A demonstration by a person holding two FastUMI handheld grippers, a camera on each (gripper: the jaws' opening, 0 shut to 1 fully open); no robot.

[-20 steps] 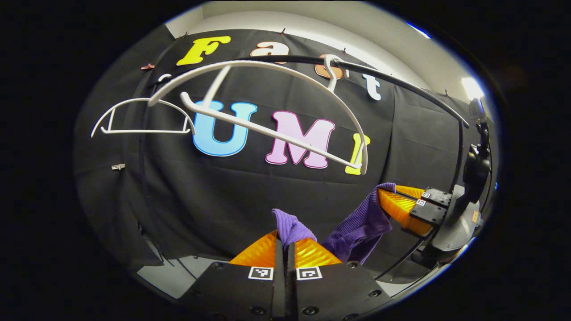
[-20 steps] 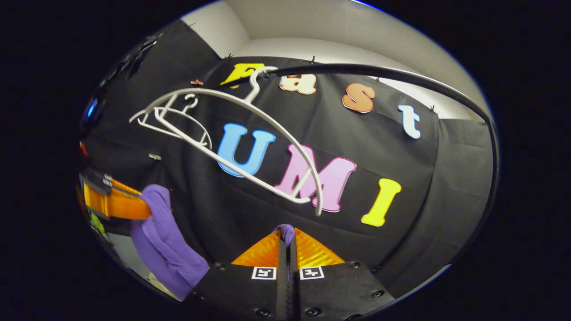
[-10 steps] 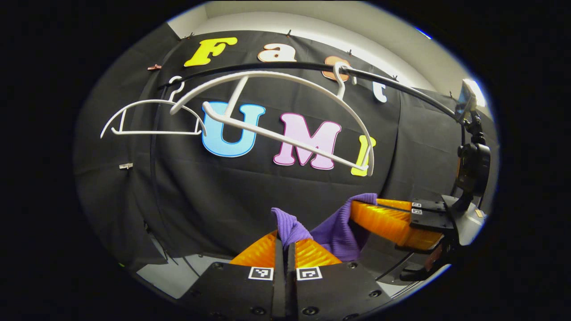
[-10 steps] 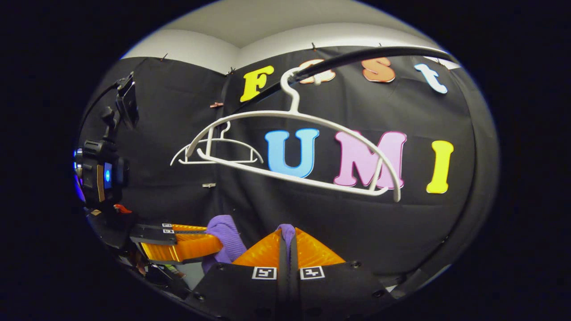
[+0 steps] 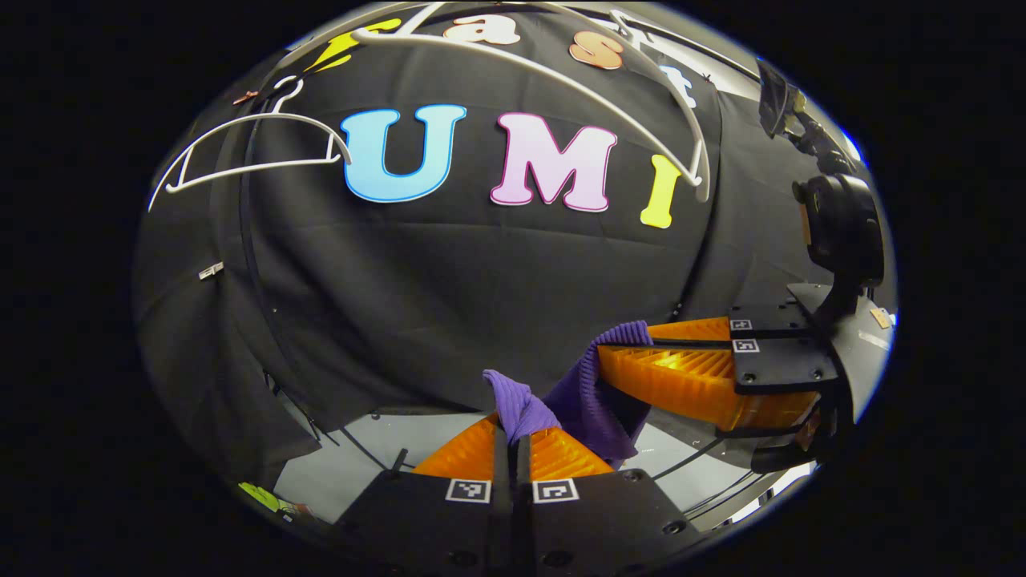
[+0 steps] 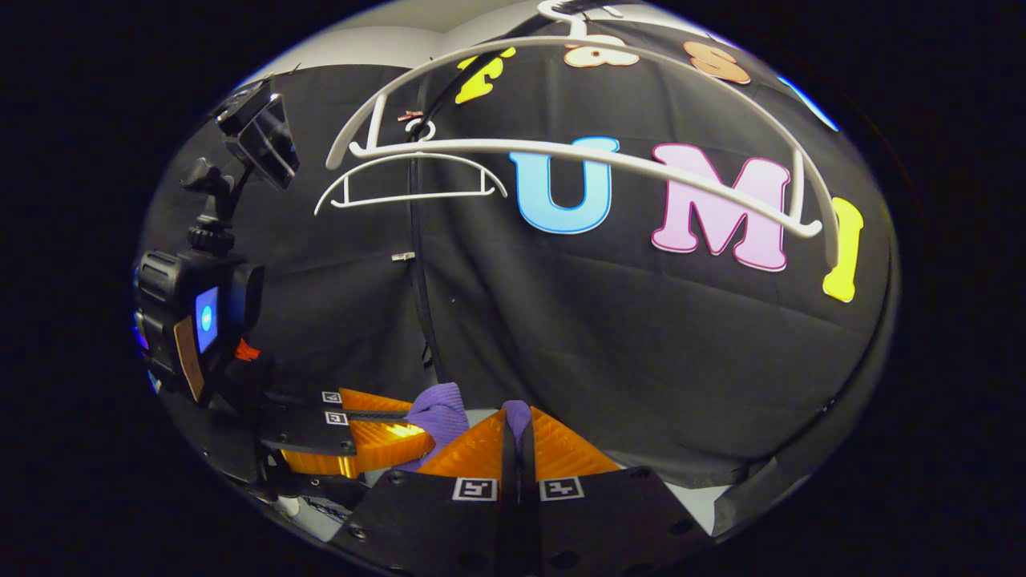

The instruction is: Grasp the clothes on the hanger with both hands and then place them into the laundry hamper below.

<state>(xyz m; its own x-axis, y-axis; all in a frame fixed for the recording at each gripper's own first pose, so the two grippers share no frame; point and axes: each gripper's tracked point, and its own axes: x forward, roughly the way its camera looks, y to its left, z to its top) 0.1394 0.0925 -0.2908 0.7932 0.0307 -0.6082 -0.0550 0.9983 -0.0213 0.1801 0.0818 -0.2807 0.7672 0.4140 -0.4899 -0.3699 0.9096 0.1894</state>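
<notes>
A purple knit garment (image 5: 589, 401) is off the hanger and stretches between my two grippers. My left gripper (image 5: 513, 425) is shut on one bunched end of it at the bottom of the left gripper view. To the right there, the right gripper (image 5: 607, 362) pinches the other end. In the right gripper view my right gripper (image 6: 517, 418) is shut on a small purple fold, and the left gripper (image 6: 429, 437) holds more of the garment (image 6: 438, 407) close by at the lower left. The bare white hanger (image 6: 577, 152) hangs on the black rail well above both grippers.
A second, empty white hanger (image 5: 240, 148) hangs farther along the rail, by a thin black upright pole (image 6: 421, 264). The black cloth wall stands straight ahead. Grey floor (image 5: 401, 437) shows beneath the cloth's lower edge. A camera mount (image 6: 200, 312) rides on the left gripper.
Both grippers have come down with the purple garment and drawn closer together. The hangers and rail have risen toward the top of both views, and the nearer hanger has swung.
</notes>
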